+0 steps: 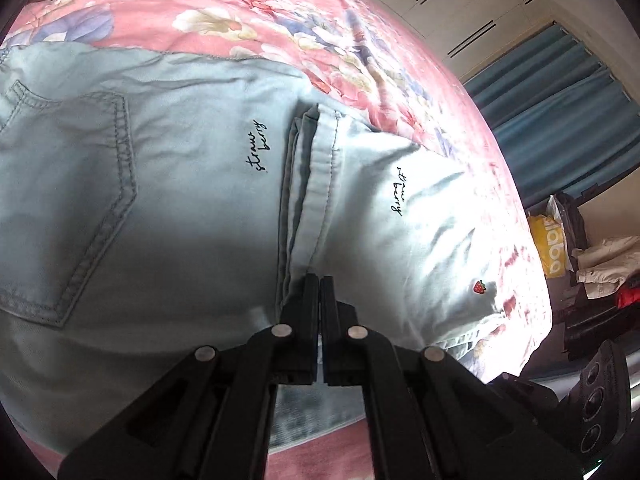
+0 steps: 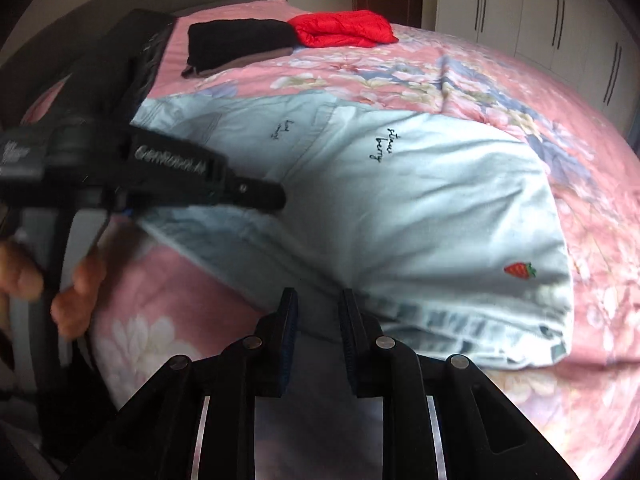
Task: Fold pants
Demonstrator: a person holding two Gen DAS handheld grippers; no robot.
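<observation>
Flowered bedspread (image 2: 520, 92) carries the pale pants (image 2: 400, 208), long axis lying left-right, hems rightward; left gripper (image 1: 319, 280) closed, tips at the fold; right gripper (image 2: 318, 300) narrowly parted, empty; only right view shows a hand (image 2: 76, 292).

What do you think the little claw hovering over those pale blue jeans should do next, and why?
Probably ease the right gripper down onto the near edge of the pale blue denim pants and close. Its fingers stand slightly apart with nothing pinched, while the left gripper, shut, rests at the folded hem, pinning the pants on the pink floral bedspread.
</observation>
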